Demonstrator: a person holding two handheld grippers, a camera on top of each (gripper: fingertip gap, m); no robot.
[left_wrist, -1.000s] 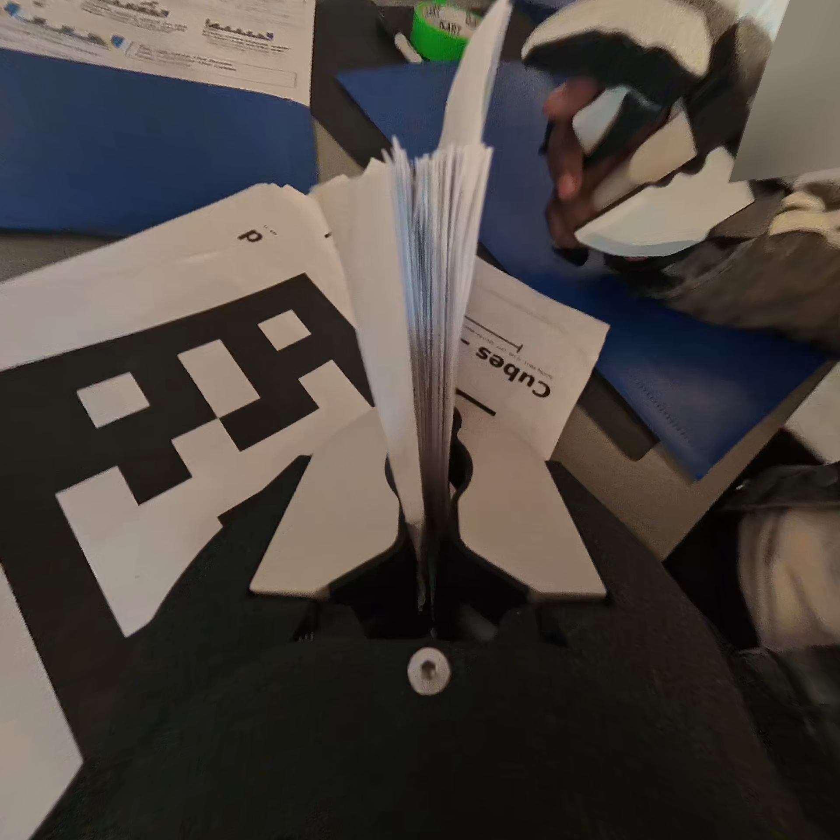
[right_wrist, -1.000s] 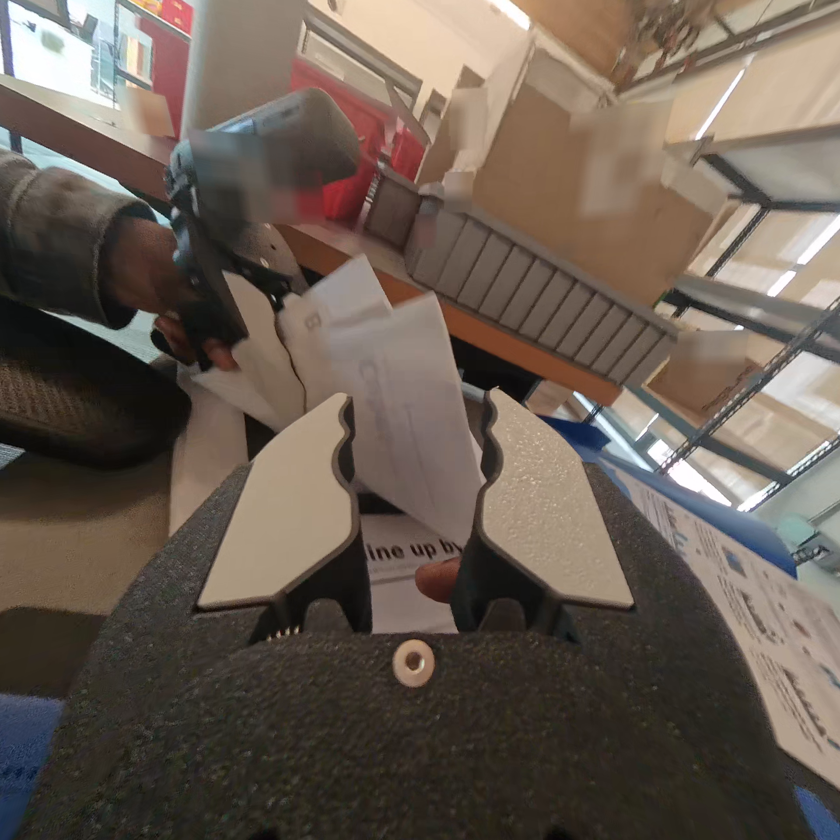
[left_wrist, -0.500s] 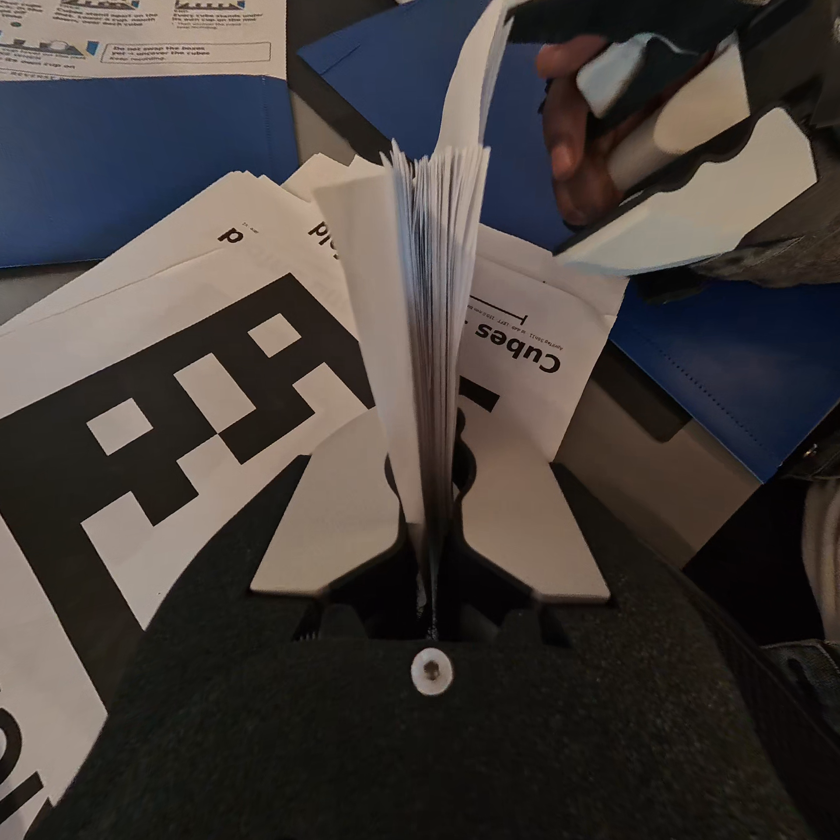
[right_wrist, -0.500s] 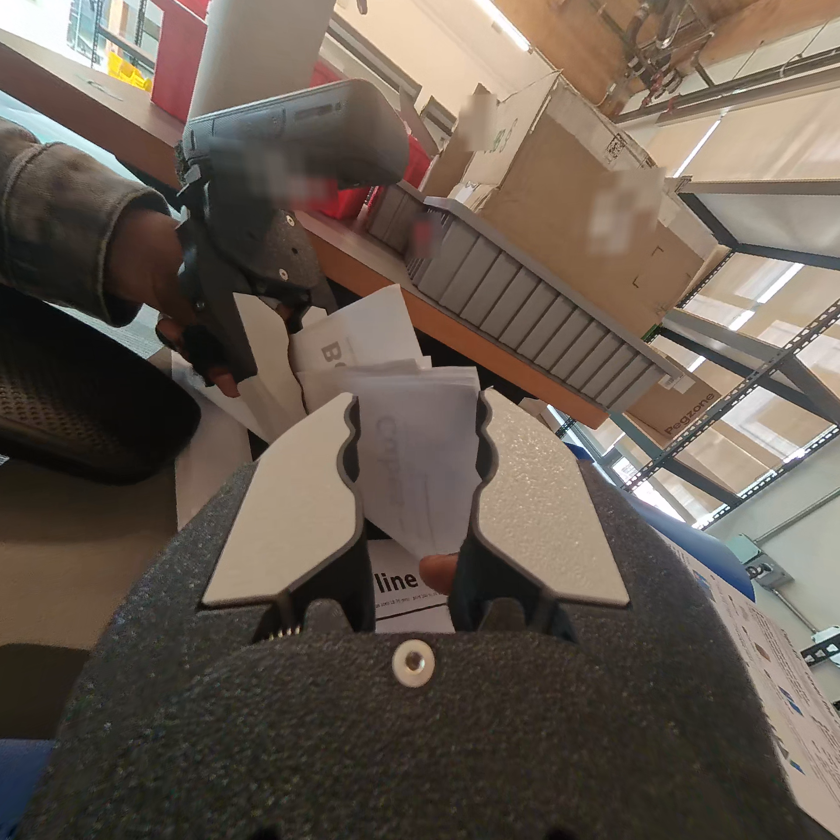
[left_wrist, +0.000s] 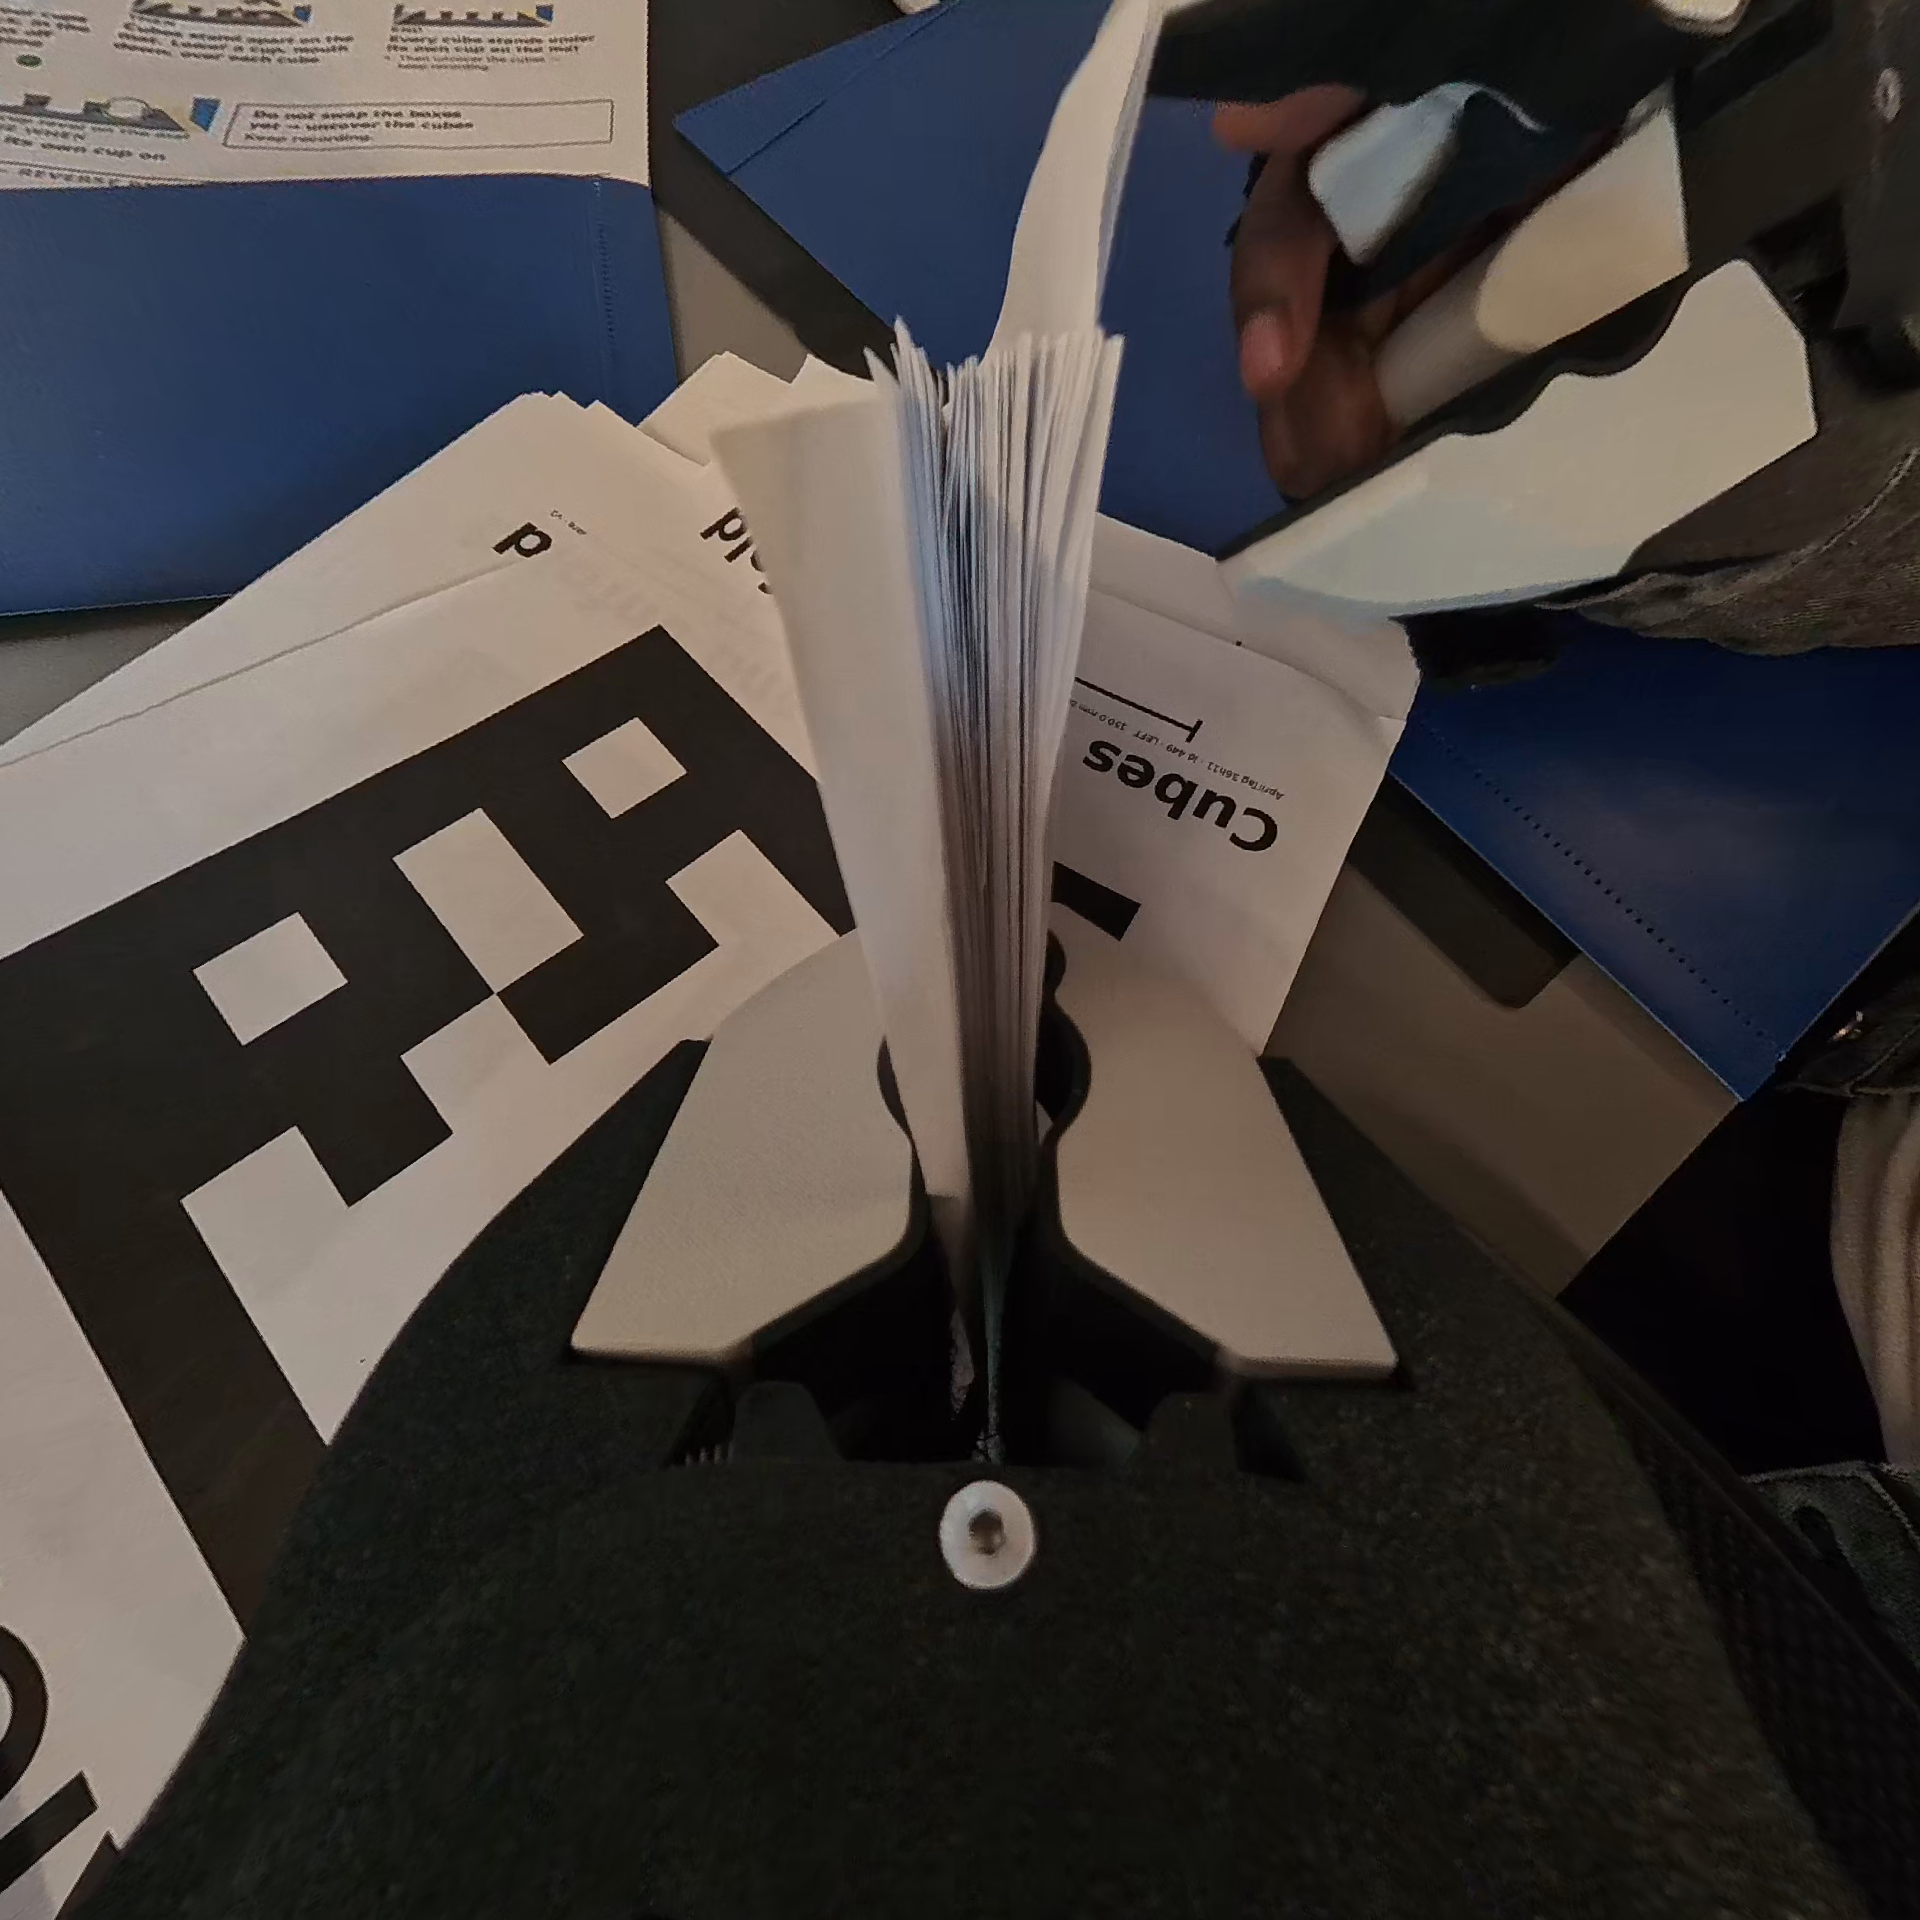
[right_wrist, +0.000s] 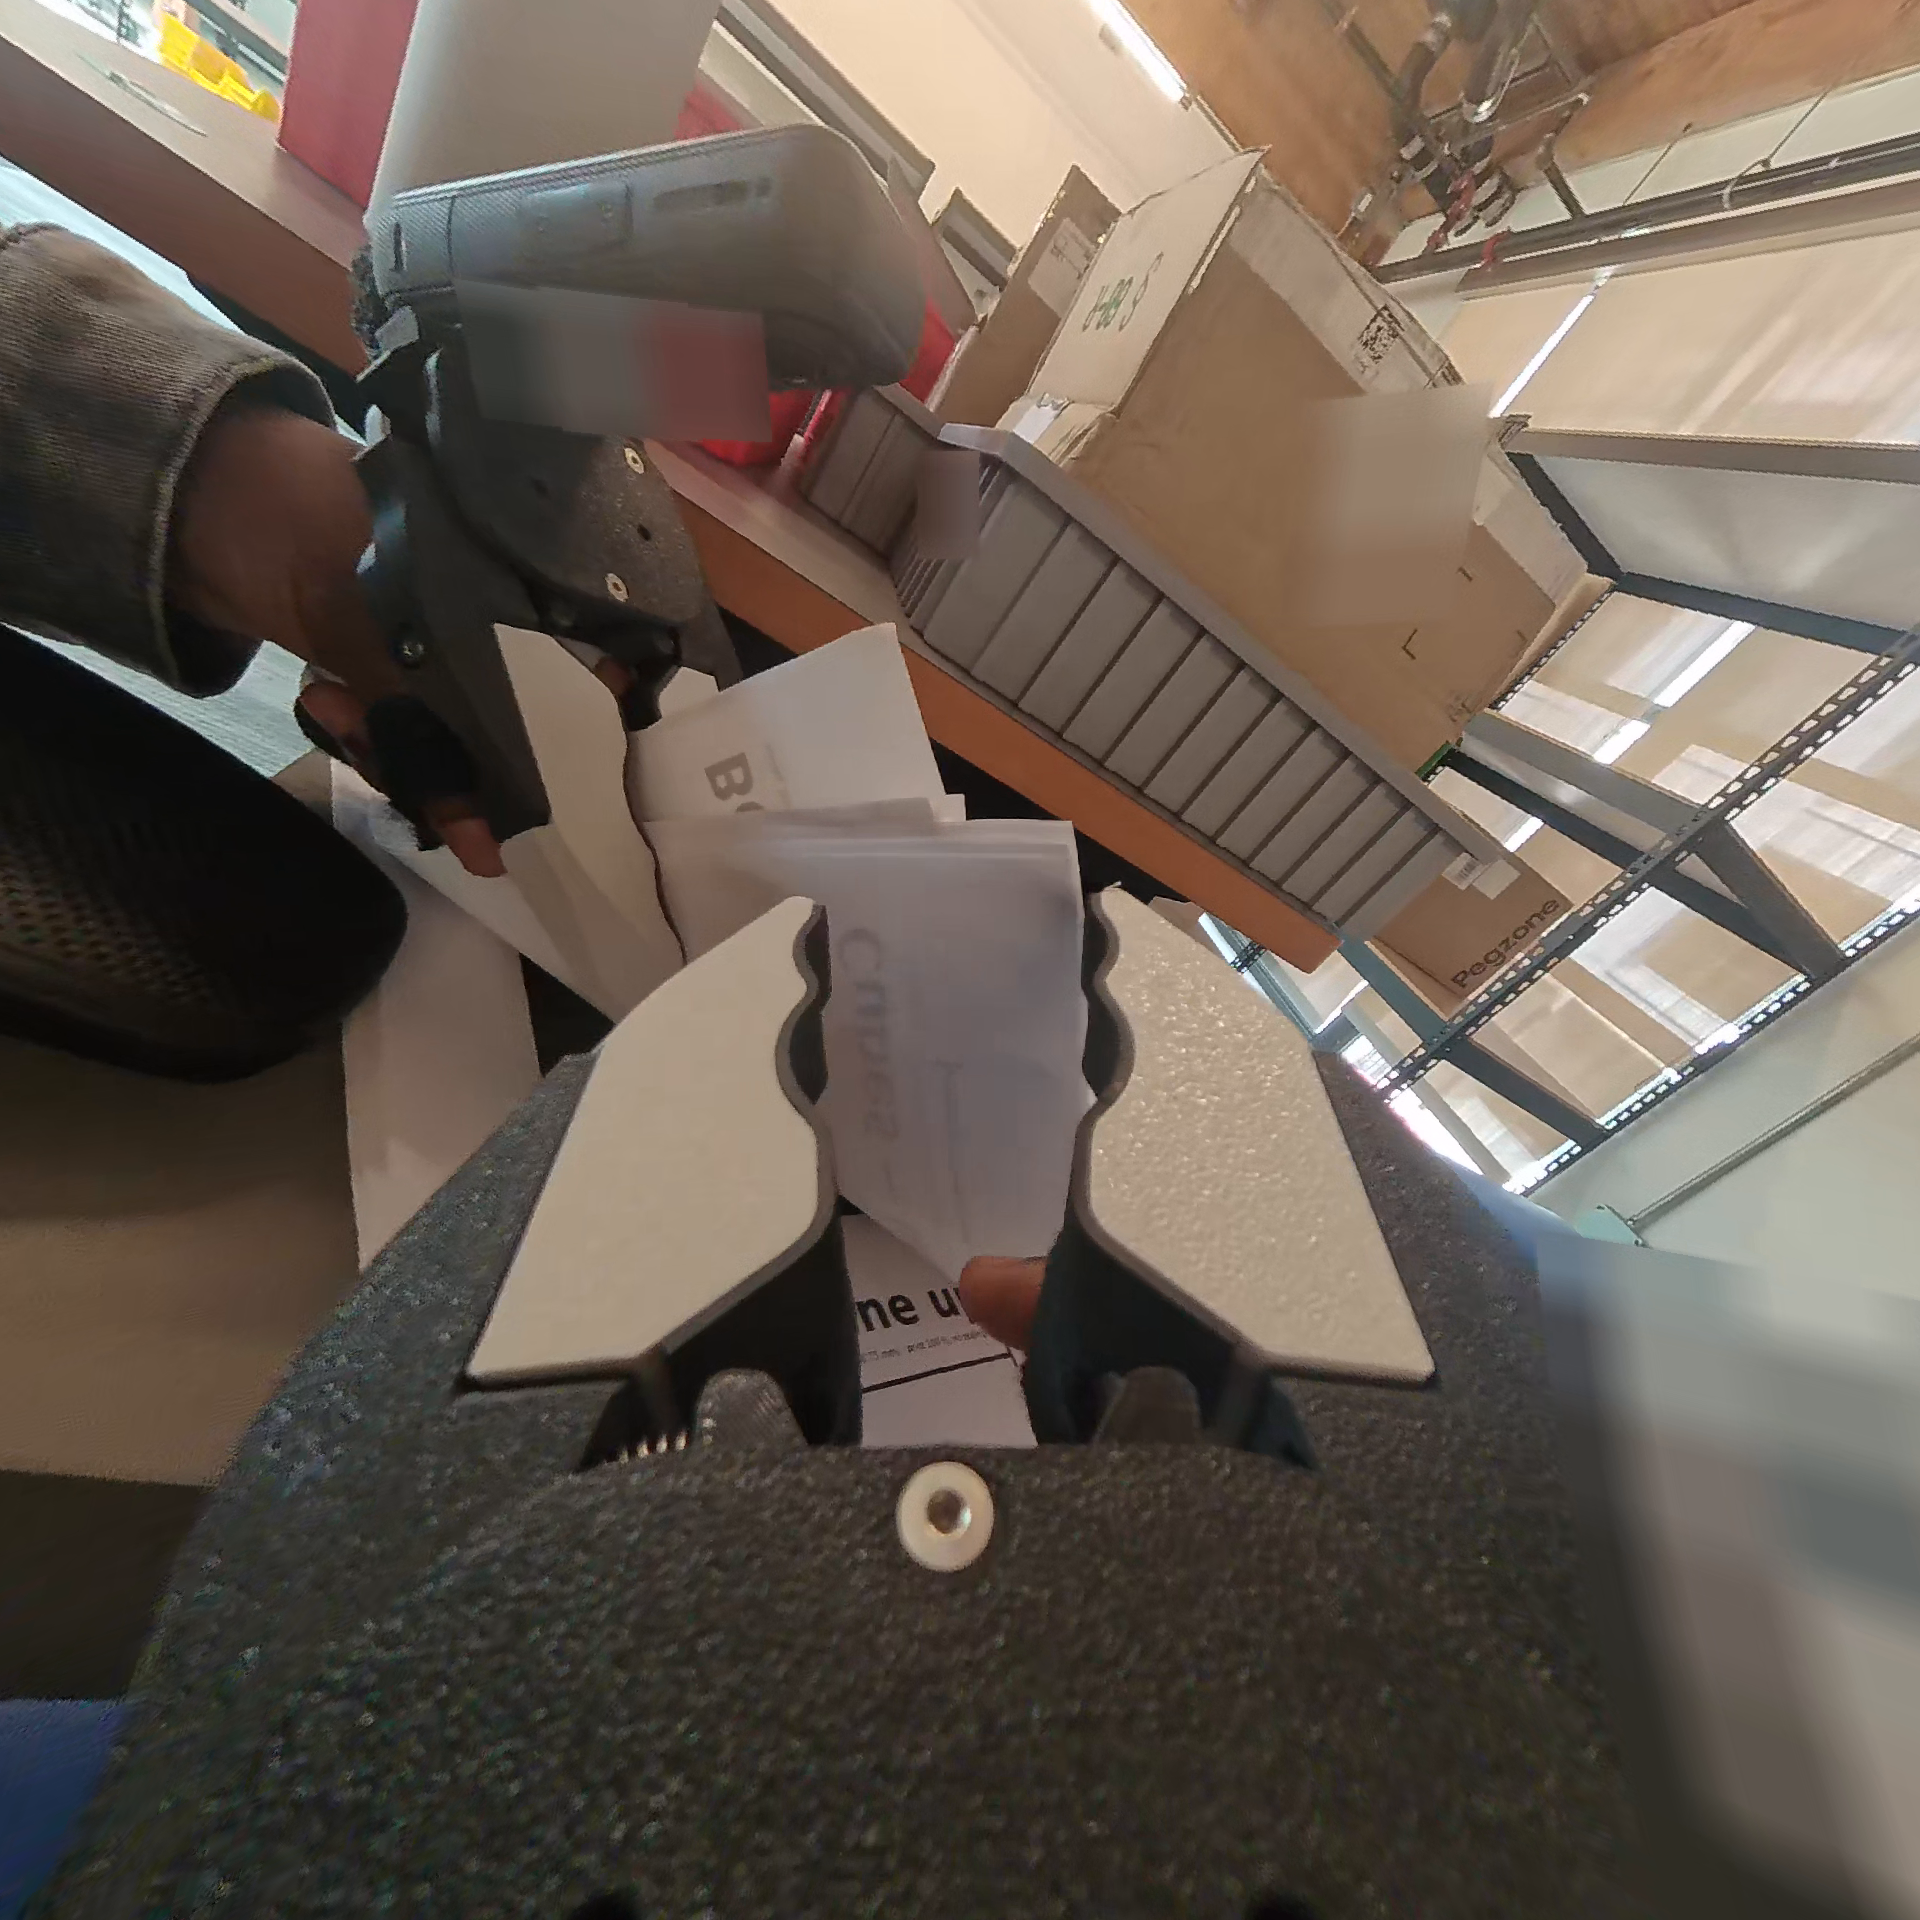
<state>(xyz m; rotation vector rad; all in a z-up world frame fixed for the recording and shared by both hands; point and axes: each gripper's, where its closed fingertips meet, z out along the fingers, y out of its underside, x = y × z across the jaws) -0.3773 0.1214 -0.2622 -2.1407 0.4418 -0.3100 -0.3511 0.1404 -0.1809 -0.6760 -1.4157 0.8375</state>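
Left gripper: my jaws clamp the paper stack, edge upright
Right gripper: my jaws gape, one sheet between, contact unclear
Beneath: printed sheets, blue folders

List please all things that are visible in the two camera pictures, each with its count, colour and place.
paper stack: one, white, on edge in the left gripper
loose sheets: several, white with black print, on the desk
folders: two, blue, under the sheets
grey bin: one, on a wooden table behind
cardboard boxes: several, brown, behind the bin
left gripper: shut on the stack
right gripper: open, one sheet between its fingers
hand: one, holding the right gripper
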